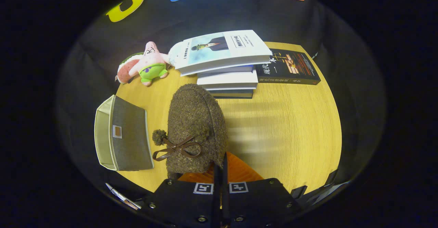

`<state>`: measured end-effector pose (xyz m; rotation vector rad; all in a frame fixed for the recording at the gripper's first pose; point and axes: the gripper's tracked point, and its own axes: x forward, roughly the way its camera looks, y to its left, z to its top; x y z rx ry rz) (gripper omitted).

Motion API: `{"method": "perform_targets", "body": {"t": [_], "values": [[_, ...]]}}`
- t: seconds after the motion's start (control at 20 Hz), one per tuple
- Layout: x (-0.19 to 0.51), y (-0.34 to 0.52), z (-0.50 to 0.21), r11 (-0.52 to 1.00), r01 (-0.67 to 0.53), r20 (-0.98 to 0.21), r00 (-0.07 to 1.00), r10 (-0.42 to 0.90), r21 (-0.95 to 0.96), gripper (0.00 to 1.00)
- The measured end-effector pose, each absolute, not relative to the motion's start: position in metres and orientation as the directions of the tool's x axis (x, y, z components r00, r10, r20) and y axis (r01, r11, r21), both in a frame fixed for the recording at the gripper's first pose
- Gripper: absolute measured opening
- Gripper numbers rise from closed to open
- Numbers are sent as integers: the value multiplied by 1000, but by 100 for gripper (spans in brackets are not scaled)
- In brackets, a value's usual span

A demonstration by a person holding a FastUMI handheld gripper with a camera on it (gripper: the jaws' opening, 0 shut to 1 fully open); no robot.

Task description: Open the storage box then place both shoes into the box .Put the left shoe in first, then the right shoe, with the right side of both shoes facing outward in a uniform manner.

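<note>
Gripper view looks down along the gripper, whose fingers stand nearly together, pinched on the heel rim of a brown fuzzy shoe. The shoe hangs straight ahead of the fingers, its long axis running away from them toward the stacked books at the desk's far edge, toe farthest out, bow and pompom on the upper near the fingers. The box sits near the desk's left edge, just left of the shoe and close beside it; its lid looks folded back, with the pale lining showing on the far-left side. As I judge it, the coming move is a short carry leftward, turning the shoe so it drops into that opening. A plush toy lies at the far-left corner, well clear.
</note>
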<state>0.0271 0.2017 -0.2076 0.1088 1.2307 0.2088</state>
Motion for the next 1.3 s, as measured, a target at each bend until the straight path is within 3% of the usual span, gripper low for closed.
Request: {"method": "perform_targets", "body": {"t": [0.5, 0.8, 1.05, 1.3], "values": [[34, 352, -138, 936, -254, -874, 360, 325, 244, 2], [24, 440, -121, 895, -337, -863, 312, 398, 291, 2], [16, 496, -139, 880, -379, -879, 263, 399, 286, 3], [14, 515, -199, 911, -369, -929, 234, 286, 187, 3]]}}
